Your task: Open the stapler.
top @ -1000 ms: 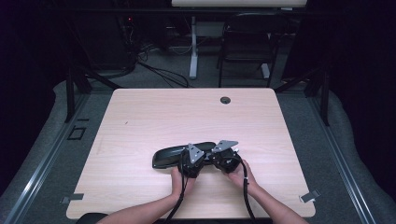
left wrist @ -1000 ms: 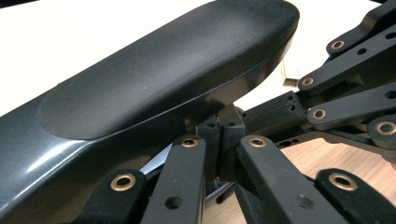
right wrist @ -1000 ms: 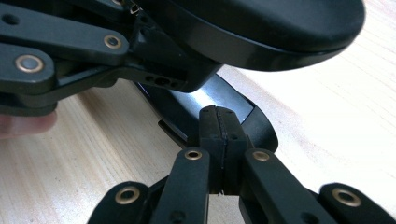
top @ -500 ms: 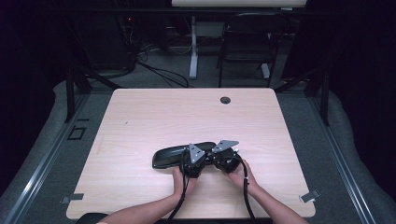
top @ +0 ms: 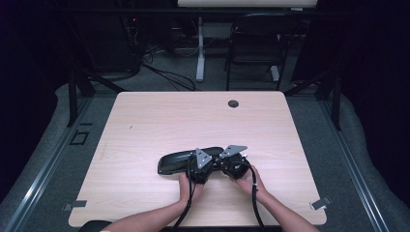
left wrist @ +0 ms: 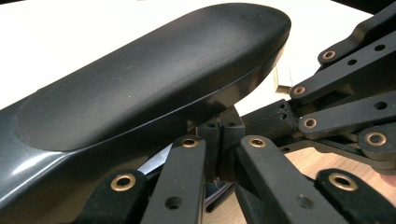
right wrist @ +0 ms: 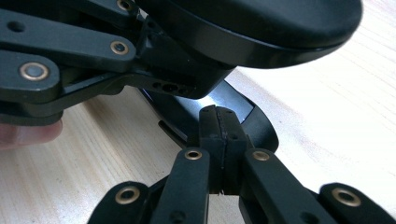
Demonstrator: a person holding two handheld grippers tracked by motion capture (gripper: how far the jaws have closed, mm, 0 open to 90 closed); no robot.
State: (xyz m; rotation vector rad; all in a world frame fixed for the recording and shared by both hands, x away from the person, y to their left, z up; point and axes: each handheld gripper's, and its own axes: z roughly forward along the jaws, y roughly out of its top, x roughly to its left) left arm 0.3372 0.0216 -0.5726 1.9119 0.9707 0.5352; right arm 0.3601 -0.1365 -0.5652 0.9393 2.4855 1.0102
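Lying on worktop [top: 145,125], black glossy case [top: 186,160] stretches long axis leftward from left tool [top: 199,166]; right tool [top: 233,162] just right of it. Both tools' jaws closed, tips meeting under case's right end, gripping nothing.

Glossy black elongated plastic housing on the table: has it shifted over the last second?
No. The black housing sits at the same spot relative to the table's round grommet hole.

Left gripper [top: 209,162]: jaws pressed together, pads meeting edge to edge; held in left hand [top: 189,183], forearm entering from below. Right gripper [top: 223,163]: jaws likewise closed flat; held in right hand [top: 250,180], tips just beside the left gripper's.
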